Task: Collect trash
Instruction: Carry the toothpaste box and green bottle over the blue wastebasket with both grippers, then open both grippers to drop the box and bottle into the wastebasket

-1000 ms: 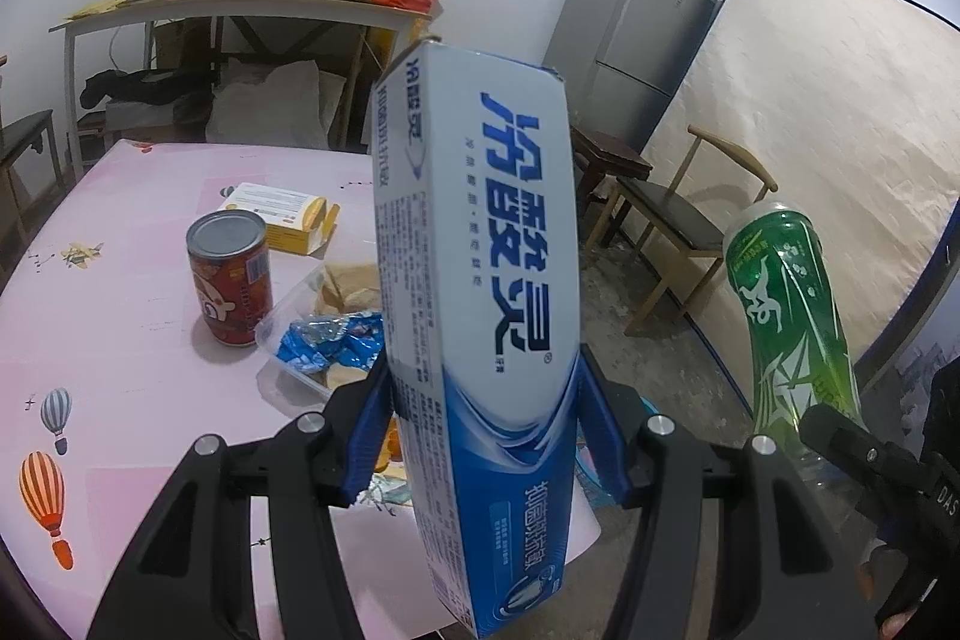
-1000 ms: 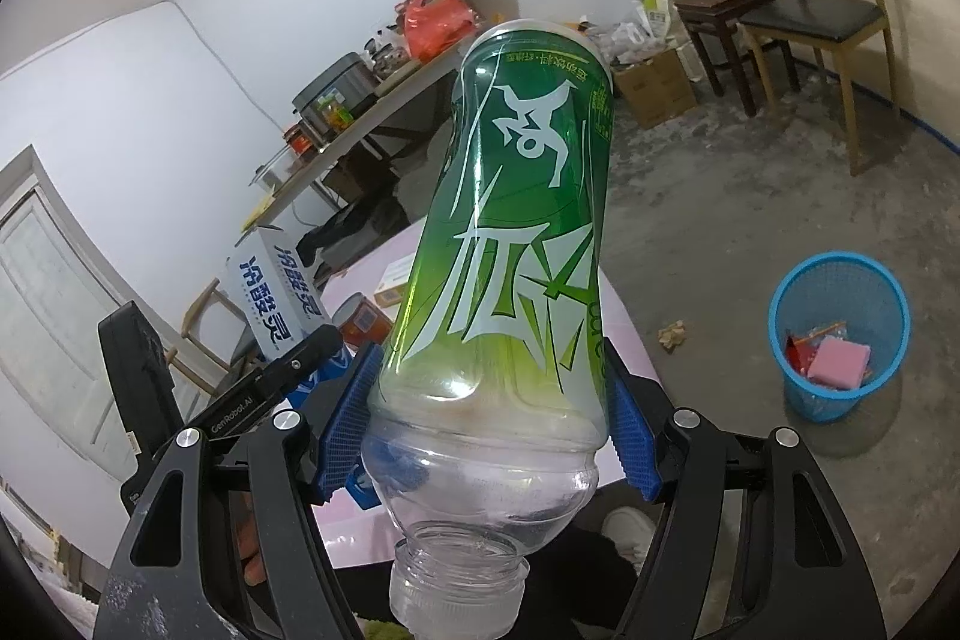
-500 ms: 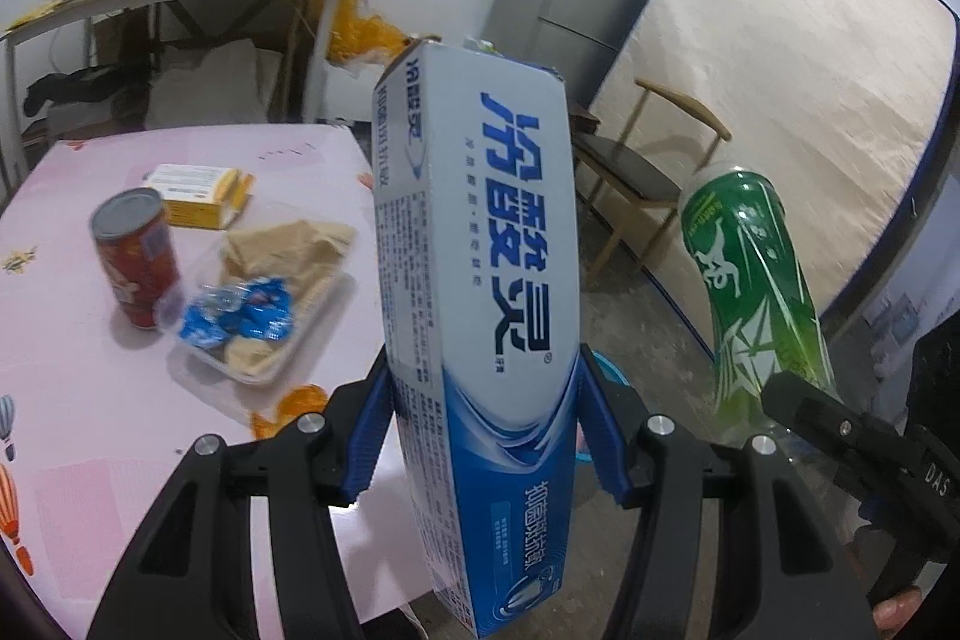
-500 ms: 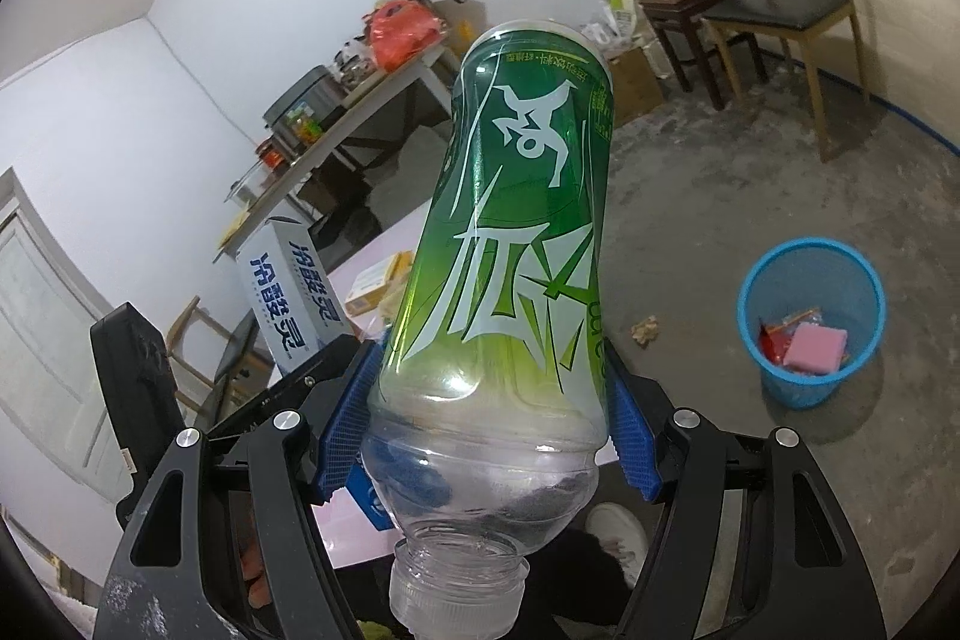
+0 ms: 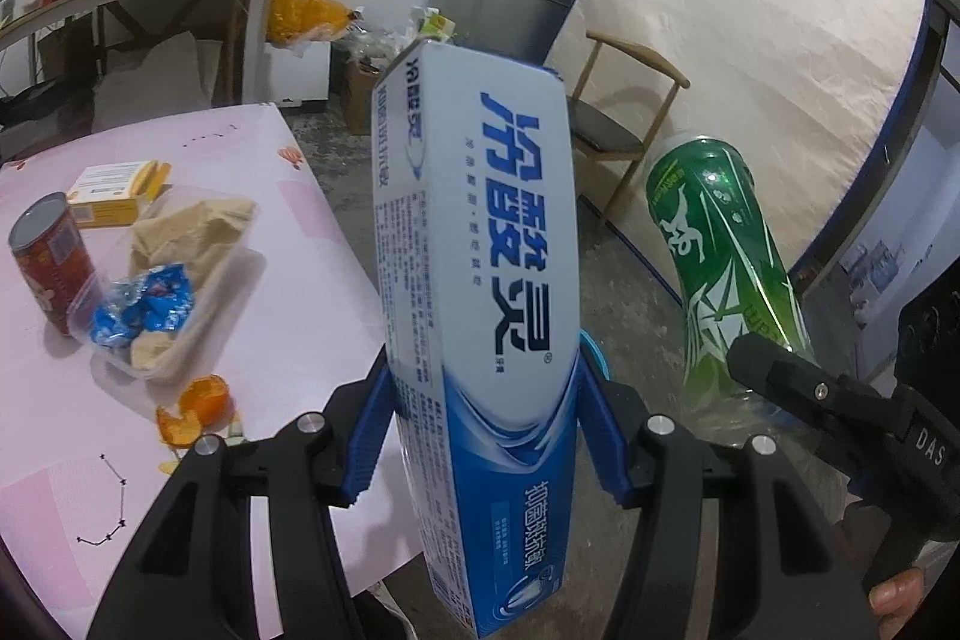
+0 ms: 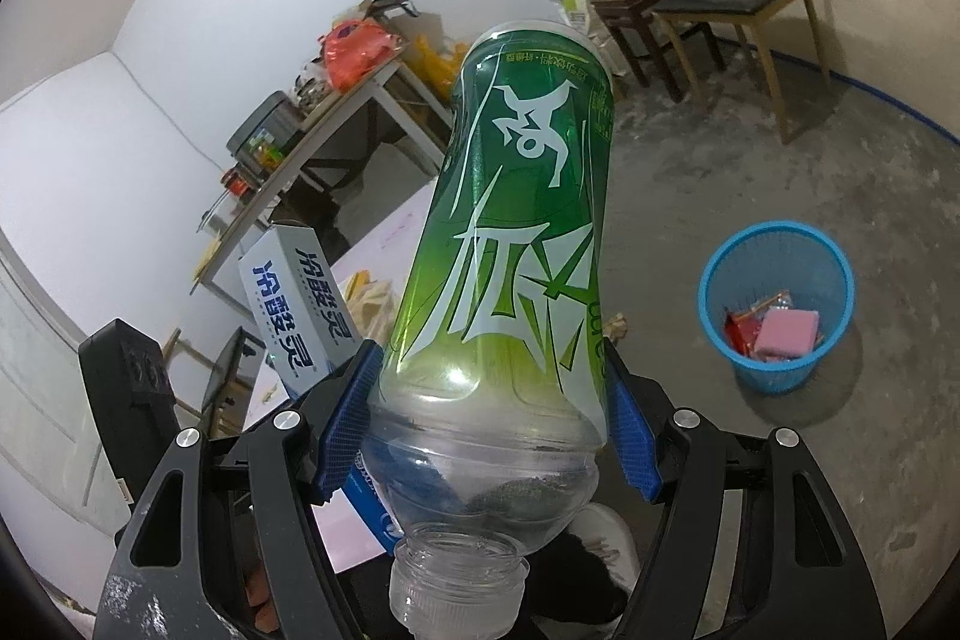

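Between the blue pads of the left tool [image 5: 483,430], clamped tight: a tall white-and-blue toothpaste box [image 5: 480,292], standing upright past the edge of the pink tabletop [image 5: 288,328]. Over on the right tool [image 6: 489,430], squeezed around a green-labelled plastic bottle [image 6: 510,244], neck down toward the camera, no cap. Down on the concrete floor [image 6: 720,172], well apart from both: a blue mesh trash bin [image 6: 780,304] with a pink thing and some wrappers inside. Left on the tabletop: red can [image 5: 51,268], clear tray [image 5: 180,292] with blue wrappers, yellow box [image 5: 117,184], bit of orange peel [image 5: 195,409].
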Available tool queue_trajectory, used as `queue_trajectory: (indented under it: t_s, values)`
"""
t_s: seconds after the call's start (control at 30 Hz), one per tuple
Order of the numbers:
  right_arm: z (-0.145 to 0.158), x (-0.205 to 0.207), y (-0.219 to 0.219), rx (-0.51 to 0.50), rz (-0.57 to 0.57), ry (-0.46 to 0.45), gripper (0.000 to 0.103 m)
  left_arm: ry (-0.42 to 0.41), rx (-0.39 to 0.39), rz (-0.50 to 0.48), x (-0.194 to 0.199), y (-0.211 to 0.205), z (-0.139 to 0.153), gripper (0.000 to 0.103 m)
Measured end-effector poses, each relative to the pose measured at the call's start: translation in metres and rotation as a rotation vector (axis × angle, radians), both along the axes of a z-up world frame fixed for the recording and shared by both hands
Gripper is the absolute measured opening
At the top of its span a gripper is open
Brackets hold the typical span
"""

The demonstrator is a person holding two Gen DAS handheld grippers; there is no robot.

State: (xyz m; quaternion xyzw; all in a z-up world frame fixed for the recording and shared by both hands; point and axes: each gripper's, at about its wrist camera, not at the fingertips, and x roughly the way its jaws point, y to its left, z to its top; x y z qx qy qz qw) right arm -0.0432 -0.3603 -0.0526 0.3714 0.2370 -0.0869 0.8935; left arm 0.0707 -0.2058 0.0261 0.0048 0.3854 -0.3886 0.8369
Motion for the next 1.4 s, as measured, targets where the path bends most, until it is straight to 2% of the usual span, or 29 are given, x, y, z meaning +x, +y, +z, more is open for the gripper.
queue_trajectory:
  t_s: [0.3,0.7,0.97,1.1,1.23,1.4]
  values:
    - [-0.015,-0.01,-0.021,0.04,-0.054,0.015,0.066,0.03,0.028,-0.056,0.0,-0.031,-0.009,0.056]
    - [-0.043,-0.036,-0.058,0.098,-0.177,0.049,0.066,0.074,0.062,-0.183,0.0,-0.103,-0.024,0.056]
    - [-0.081,-0.056,-0.095,0.176,-0.309,0.113,0.066,0.232,0.1,-0.288,0.024,-0.155,-0.058,0.056]
    - [-0.108,-0.064,-0.112,0.243,-0.348,0.145,0.066,0.308,0.161,-0.329,0.038,-0.187,-0.084,0.056]
    - [-0.14,-0.059,-0.124,0.315,-0.335,0.19,0.066,0.391,0.211,-0.334,0.053,-0.214,-0.112,0.056]
    - [-0.173,-0.036,-0.15,0.408,-0.268,0.227,0.066,0.444,0.278,-0.339,0.067,-0.252,-0.14,0.056]
